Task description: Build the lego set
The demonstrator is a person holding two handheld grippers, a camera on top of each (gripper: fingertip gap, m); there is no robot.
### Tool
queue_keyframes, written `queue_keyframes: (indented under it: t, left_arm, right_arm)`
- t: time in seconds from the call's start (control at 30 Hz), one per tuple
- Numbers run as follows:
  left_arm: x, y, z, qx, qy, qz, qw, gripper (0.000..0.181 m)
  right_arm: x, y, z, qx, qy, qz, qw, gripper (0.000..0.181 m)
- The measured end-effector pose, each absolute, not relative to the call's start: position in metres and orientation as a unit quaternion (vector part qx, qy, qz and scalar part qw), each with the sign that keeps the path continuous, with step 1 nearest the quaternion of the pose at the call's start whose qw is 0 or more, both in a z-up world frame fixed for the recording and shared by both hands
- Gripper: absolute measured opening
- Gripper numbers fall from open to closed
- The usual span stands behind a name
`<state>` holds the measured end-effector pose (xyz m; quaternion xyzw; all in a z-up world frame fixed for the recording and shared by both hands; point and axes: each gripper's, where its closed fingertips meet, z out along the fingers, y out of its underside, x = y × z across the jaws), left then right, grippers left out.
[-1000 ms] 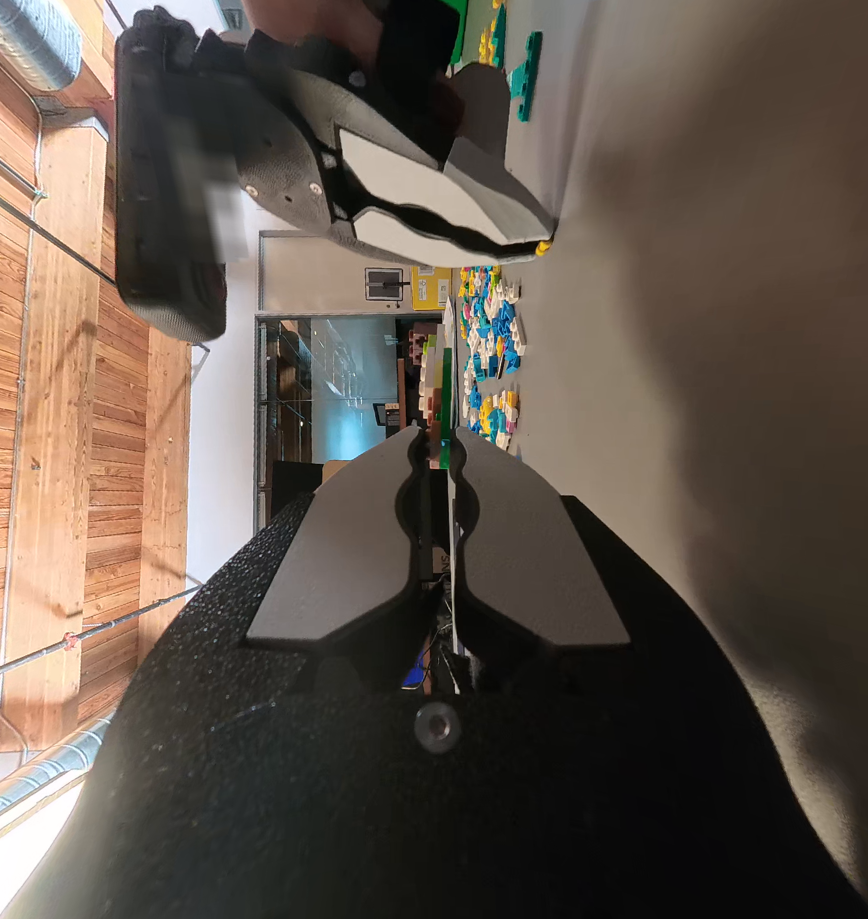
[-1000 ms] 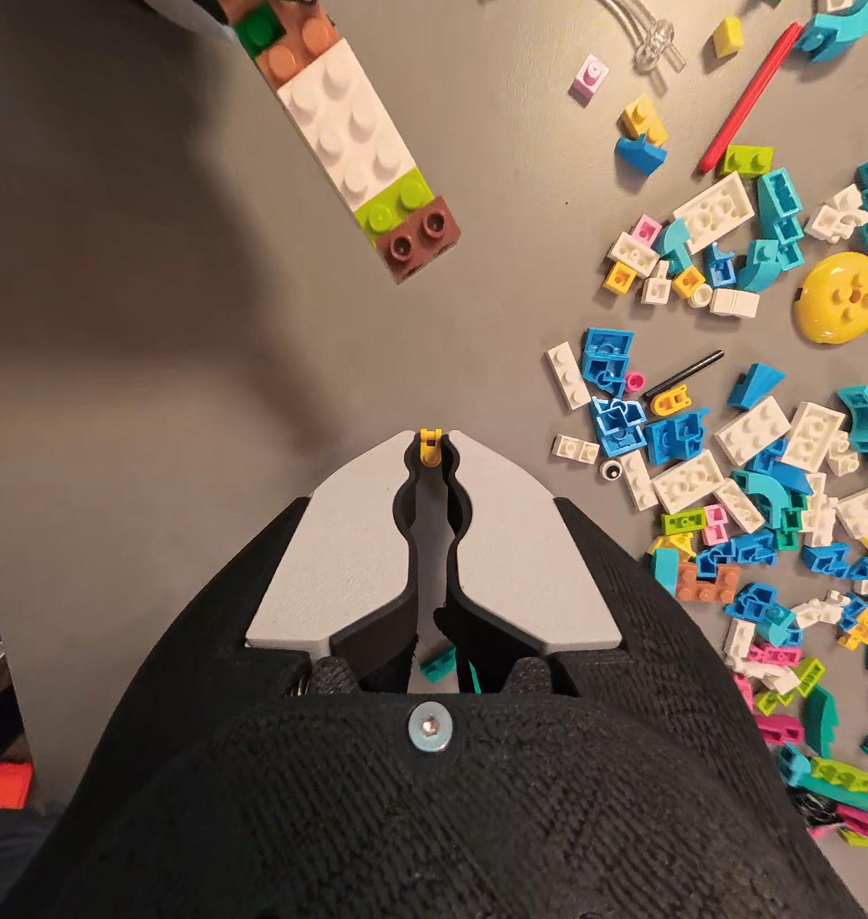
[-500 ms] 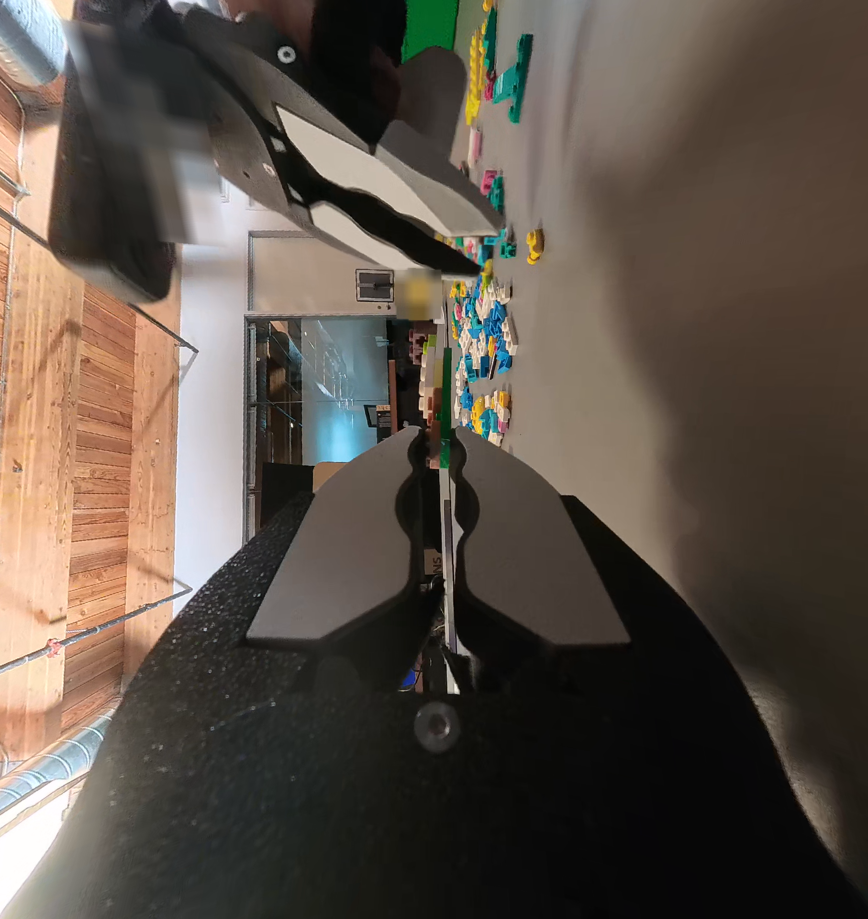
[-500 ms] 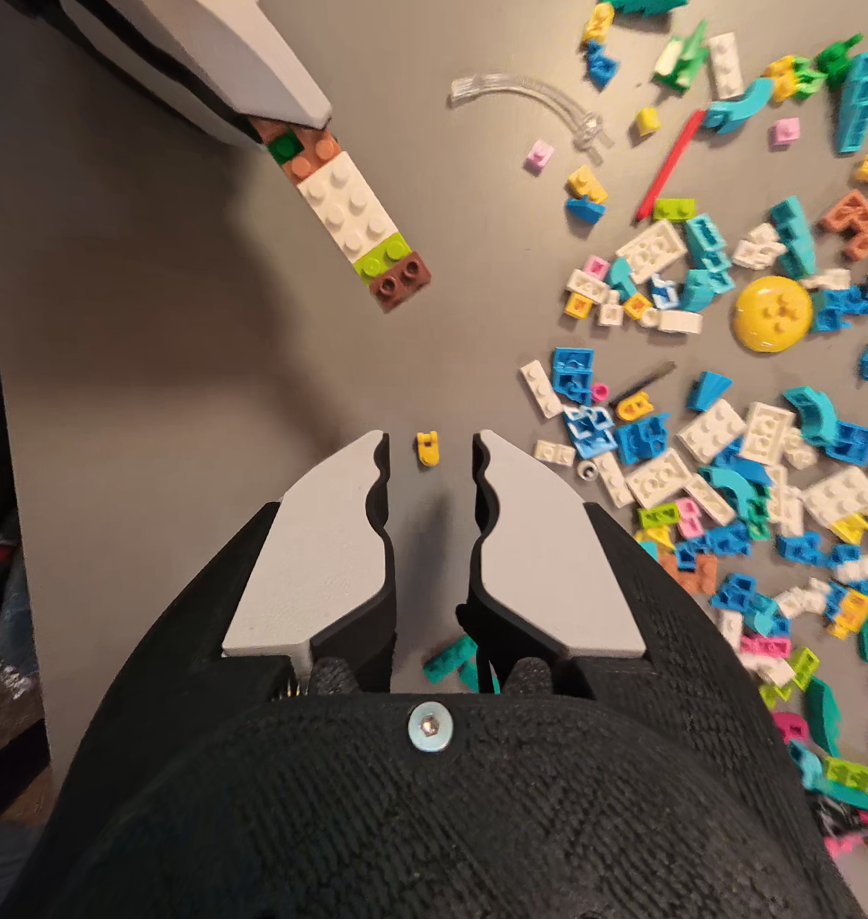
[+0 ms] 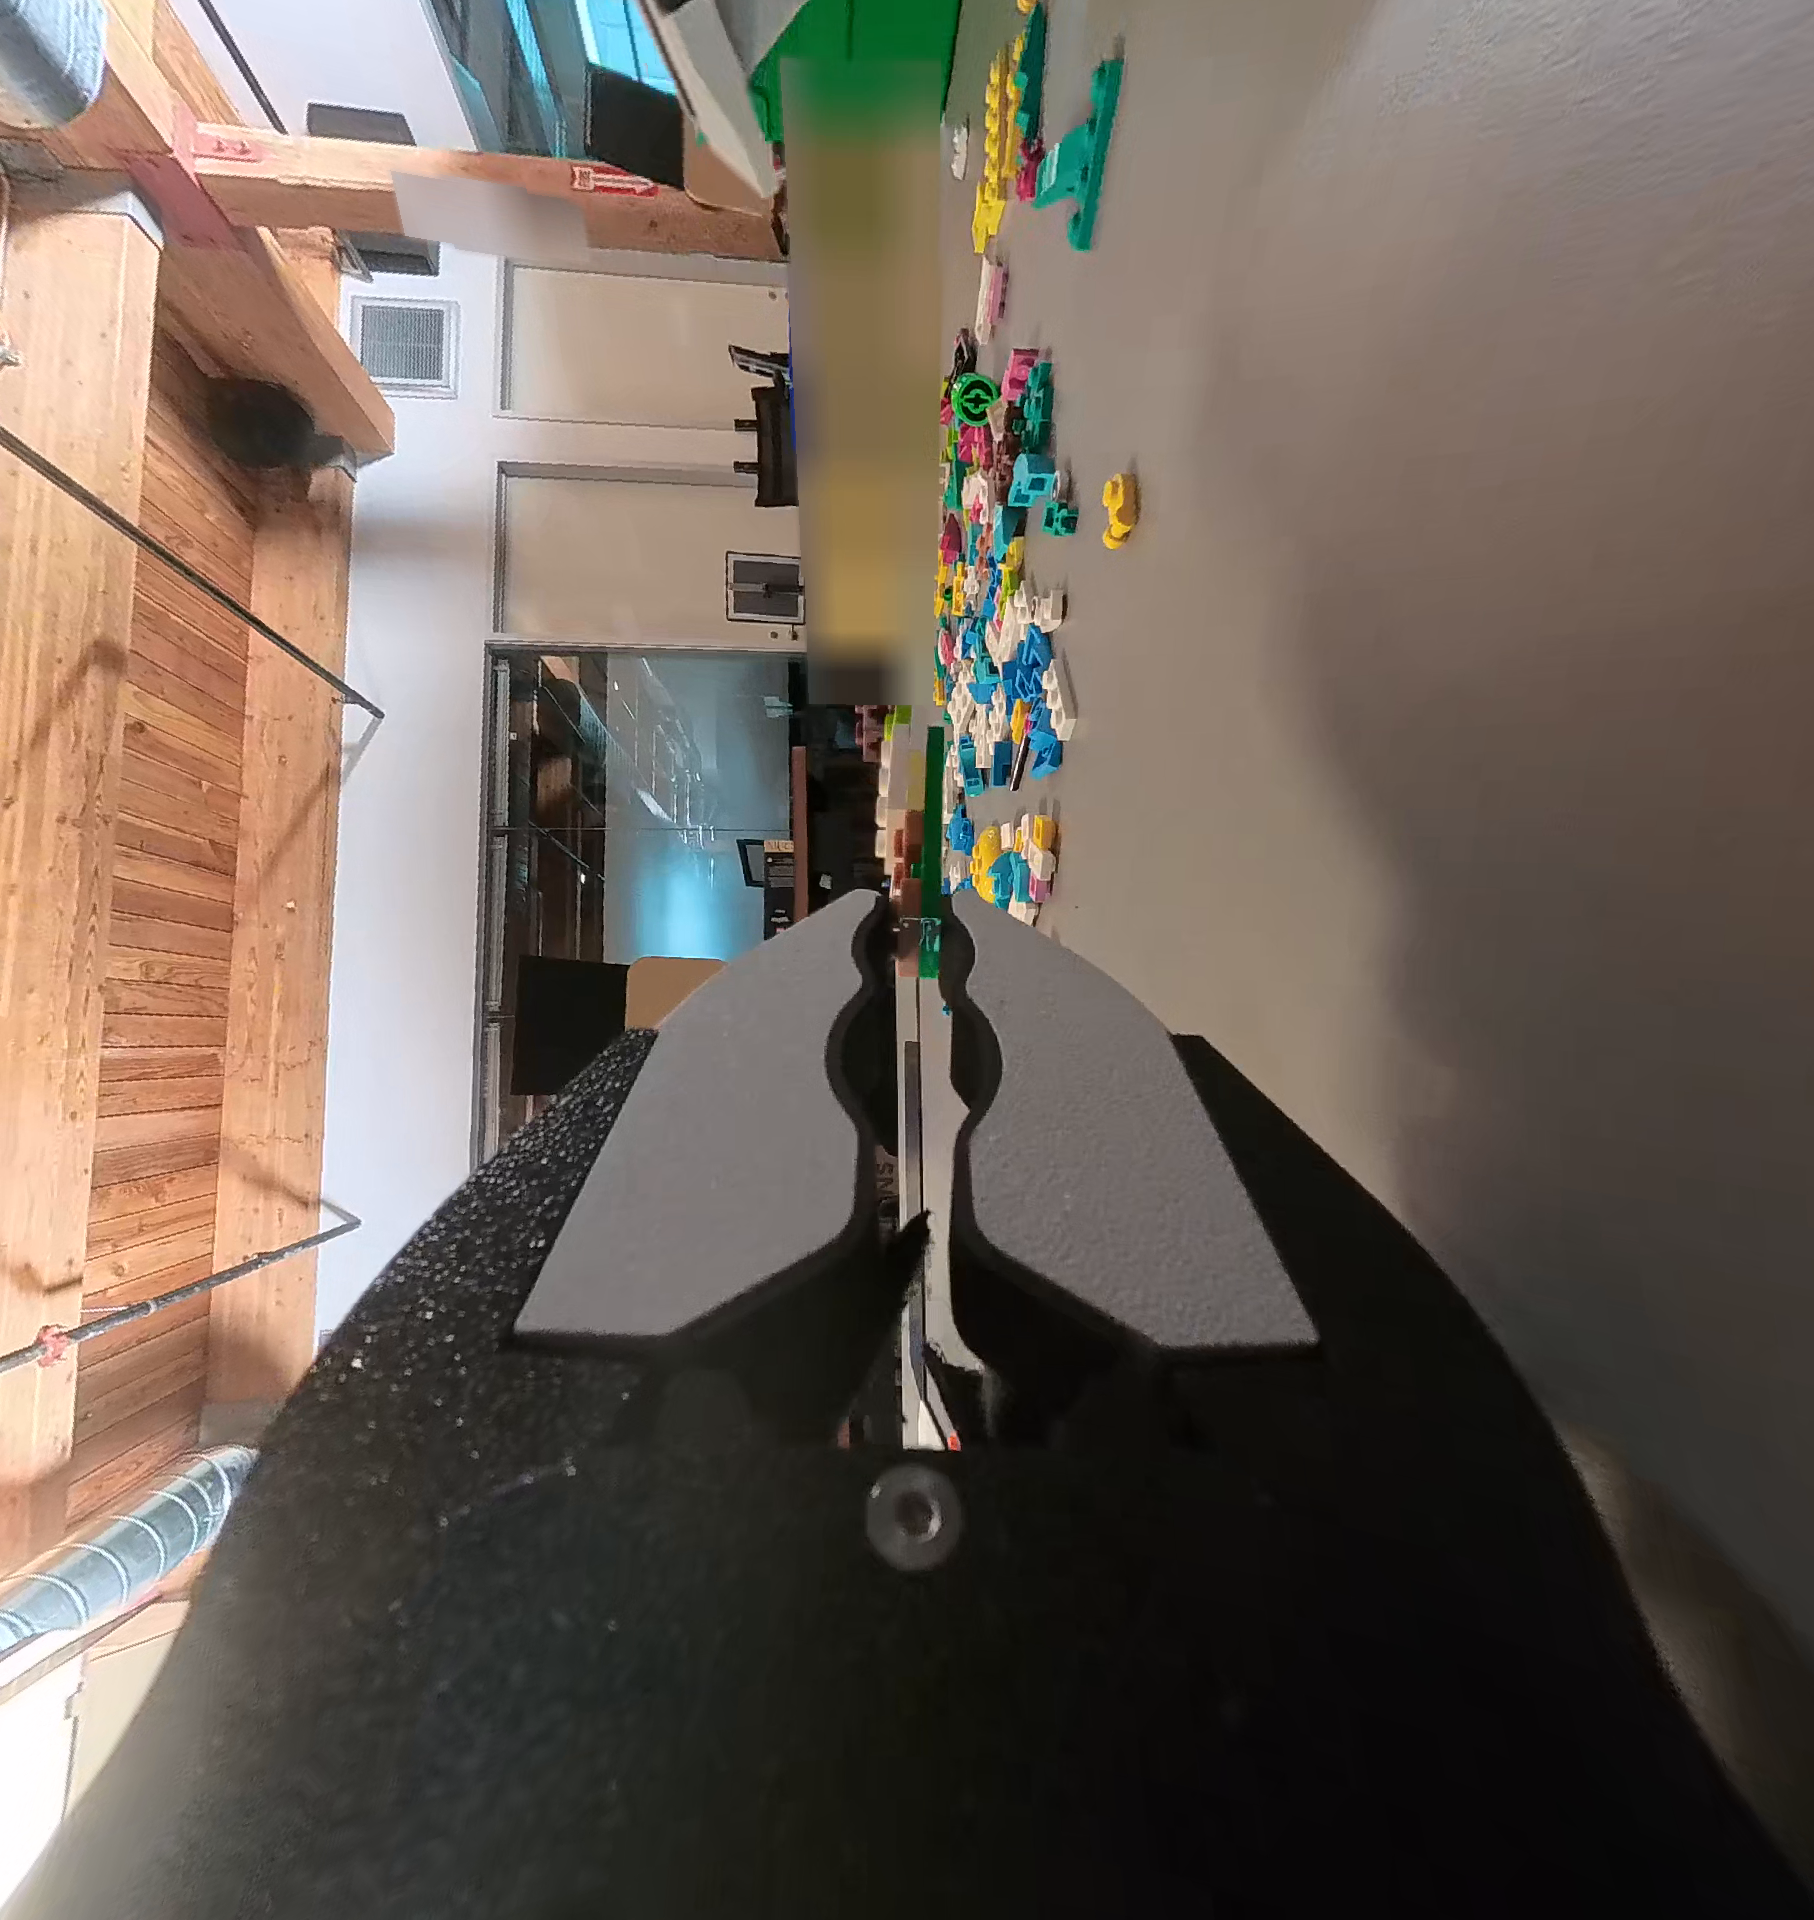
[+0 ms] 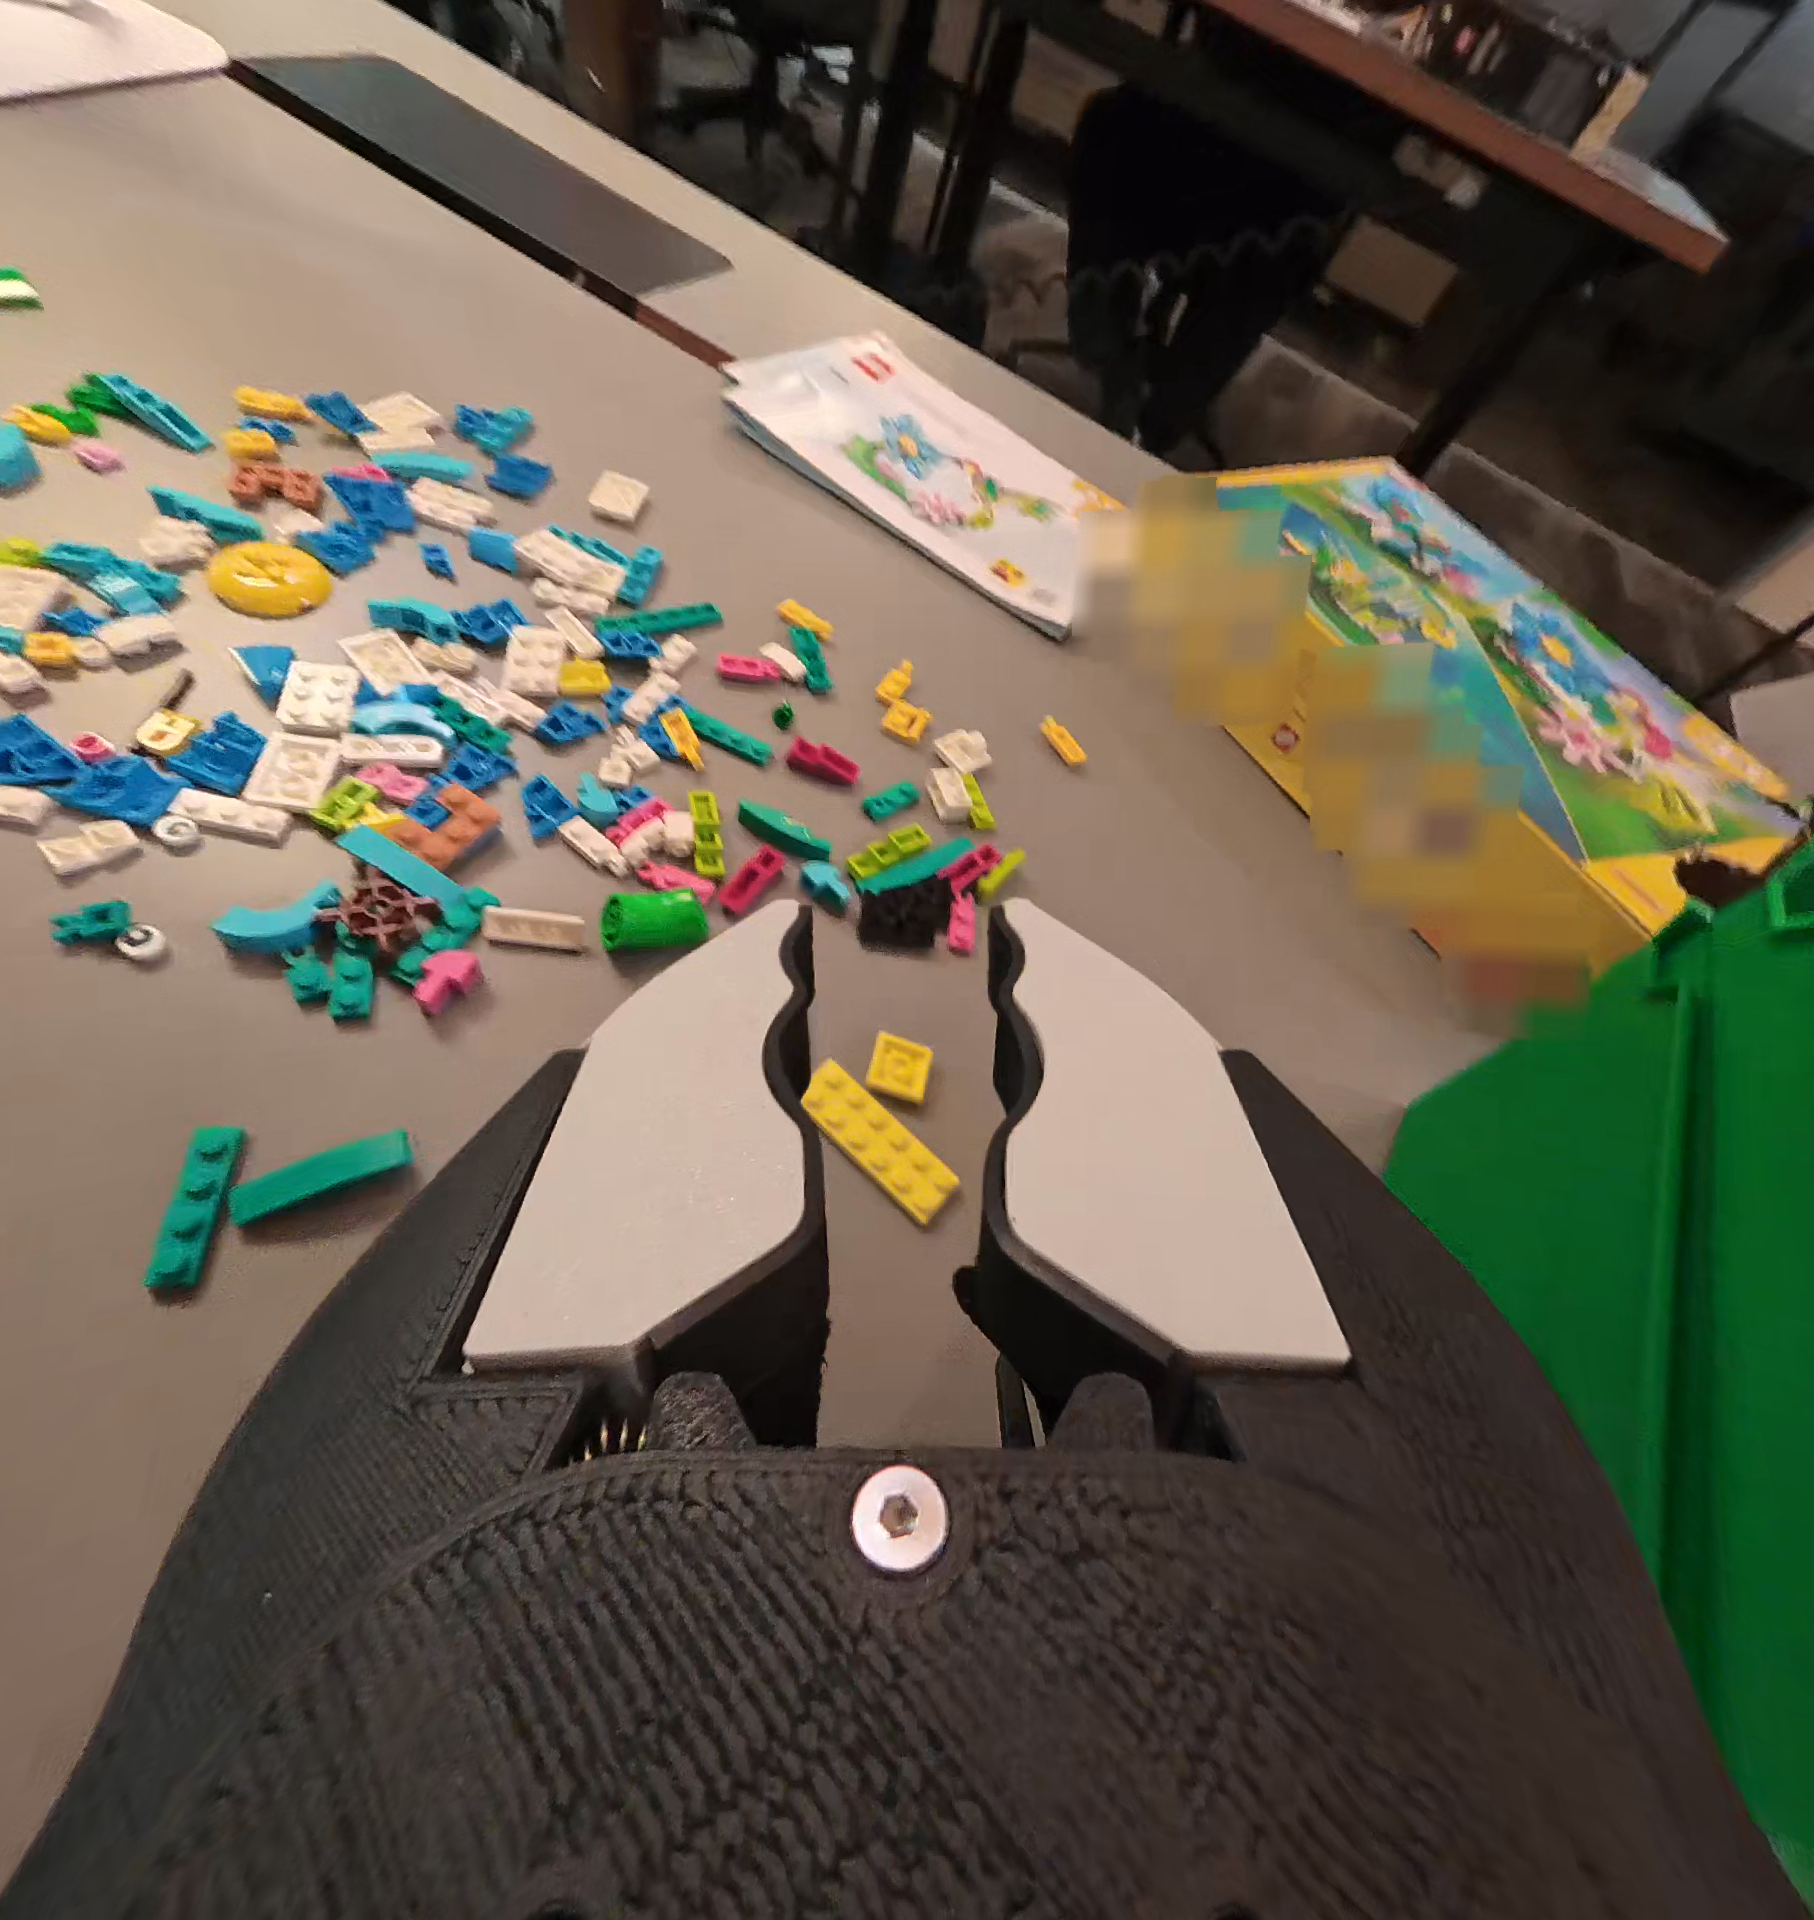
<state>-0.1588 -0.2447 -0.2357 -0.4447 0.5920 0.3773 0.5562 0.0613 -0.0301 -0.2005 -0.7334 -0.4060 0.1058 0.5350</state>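
Note:
My left gripper is shut on a stacked brick strip, seen edge-on, with brown, white and green layers; it is held above the grey table, and the view is rolled sideways. A small yellow piece lies alone on the table beside the brick pile. My right gripper is open and empty, low over the table. Between its fingers lie a long yellow plate and a small yellow square tile. Loose bricks of many colours spread ahead and to the left.
An instruction booklet and the yellow set box lie at the far right. A green plastic part stands close on the right. Two teal plates lie left of the gripper. The table's far edge meets chairs and another table. The grippers' ends are close to 30 cm from one another.
My right gripper let go of the small yellow piece, opened, and swung away to the right side of the pile. It has left the left wrist view. The left gripper stays shut on the strip.

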Motion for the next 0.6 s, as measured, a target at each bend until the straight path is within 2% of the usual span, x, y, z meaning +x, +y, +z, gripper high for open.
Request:
queue_keyframes:
  t: [0.17, 0.6]
  left_arm:
    - [-0.159, -0.244, -0.237, -0.446, 0.593, 0.377, 0.555, 0.008]
    - [-0.159, -0.244, -0.237, -0.451, 0.591, 0.371, 0.557, 0.007]
  right_arm:
    - [0.085, -0.022, -0.217, -0.769, -0.395, 0.061, 0.499, 0.029]
    - [0.082, -0.05, -0.261, -0.813, -0.469, 0.089, 0.332, 0.017]
